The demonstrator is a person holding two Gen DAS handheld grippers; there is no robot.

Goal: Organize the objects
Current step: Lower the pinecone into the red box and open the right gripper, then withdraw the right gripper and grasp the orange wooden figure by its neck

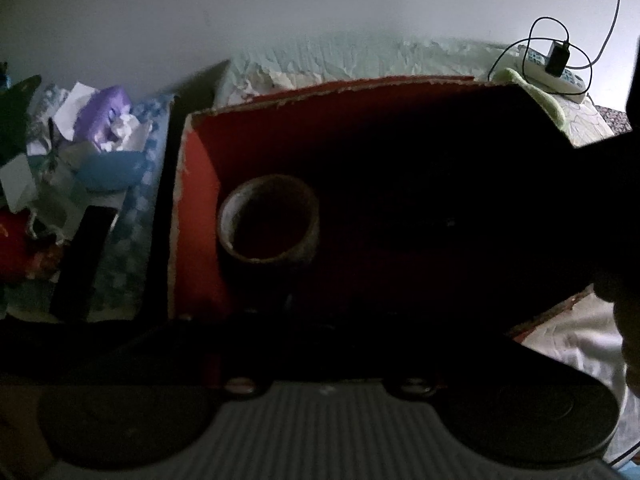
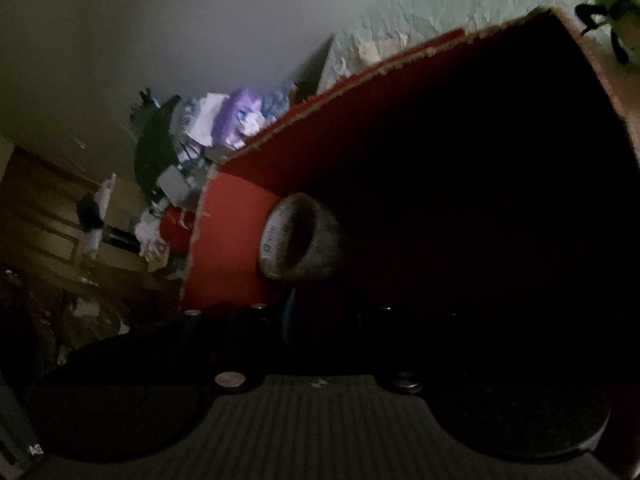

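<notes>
A: Left wrist view?
B: A tape roll (image 1: 269,219) lies inside the red box (image 1: 200,184), ahead-left of the left hand-held gripper (image 1: 320,320); fingers too dark to judge.
A: Right wrist view?
B: Same tape roll (image 2: 298,238), just ahead of the right hand-held gripper (image 2: 320,320); grip unreadable.

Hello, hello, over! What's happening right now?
Hand-held grippers: too dark to tell. Tape roll lying in red box. Rest of box in shadow. Over.

A roll of tape (image 1: 269,219) (image 2: 298,239), pale and worn with a dark hollow core, lies flat on its side near the left wall of an open red cardboard box (image 1: 200,216) (image 2: 228,236) with frayed, torn edges.
</notes>
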